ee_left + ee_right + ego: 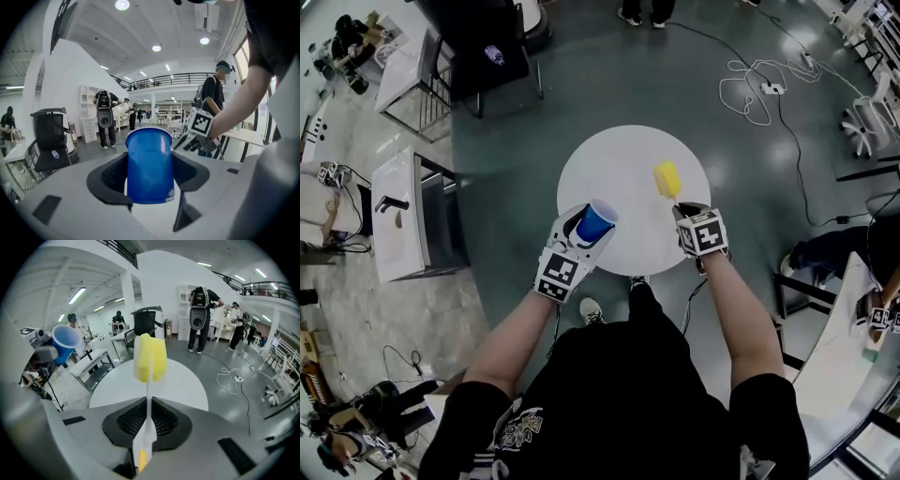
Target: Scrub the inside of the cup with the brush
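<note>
My left gripper is shut on a blue plastic cup, lifted over the near left part of the round white table with its open mouth turned away from me. In the left gripper view the cup fills the gap between the jaws. My right gripper is shut on the thin white handle of a brush; its yellow sponge head points away over the table's right side. The sponge head stands outside the cup, a short way to its right. From the right gripper view the cup shows at the left.
The table stands on a dark grey floor. White cables lie on the floor at the far right, white desks stand to the left, and a black chair is beyond the table. People stand in the background.
</note>
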`<act>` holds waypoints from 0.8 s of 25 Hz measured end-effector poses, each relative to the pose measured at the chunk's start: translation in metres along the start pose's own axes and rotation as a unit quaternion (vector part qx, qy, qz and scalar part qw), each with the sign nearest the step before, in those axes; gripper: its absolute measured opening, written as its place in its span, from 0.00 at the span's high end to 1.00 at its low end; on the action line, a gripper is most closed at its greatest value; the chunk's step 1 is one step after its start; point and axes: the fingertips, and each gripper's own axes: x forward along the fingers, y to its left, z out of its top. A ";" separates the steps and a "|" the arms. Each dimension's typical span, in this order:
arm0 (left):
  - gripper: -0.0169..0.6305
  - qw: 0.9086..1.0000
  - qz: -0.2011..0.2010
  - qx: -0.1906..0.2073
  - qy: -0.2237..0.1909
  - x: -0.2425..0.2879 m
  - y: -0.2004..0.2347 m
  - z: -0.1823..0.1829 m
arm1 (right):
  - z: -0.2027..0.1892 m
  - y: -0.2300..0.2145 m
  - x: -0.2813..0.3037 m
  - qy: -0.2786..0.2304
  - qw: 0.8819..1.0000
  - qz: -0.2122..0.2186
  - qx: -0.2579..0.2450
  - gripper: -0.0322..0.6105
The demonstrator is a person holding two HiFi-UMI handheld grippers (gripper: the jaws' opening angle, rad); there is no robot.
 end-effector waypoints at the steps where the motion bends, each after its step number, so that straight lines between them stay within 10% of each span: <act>1: 0.55 1.000 0.006 -0.008 0.001 0.003 0.001 -0.002 | -0.005 -0.002 0.007 0.005 1.000 0.001 0.009 0.89; 20: 0.55 0.988 0.078 -0.115 0.074 0.083 0.002 -0.083 | -0.051 -0.021 0.087 0.080 0.993 0.034 0.086 0.89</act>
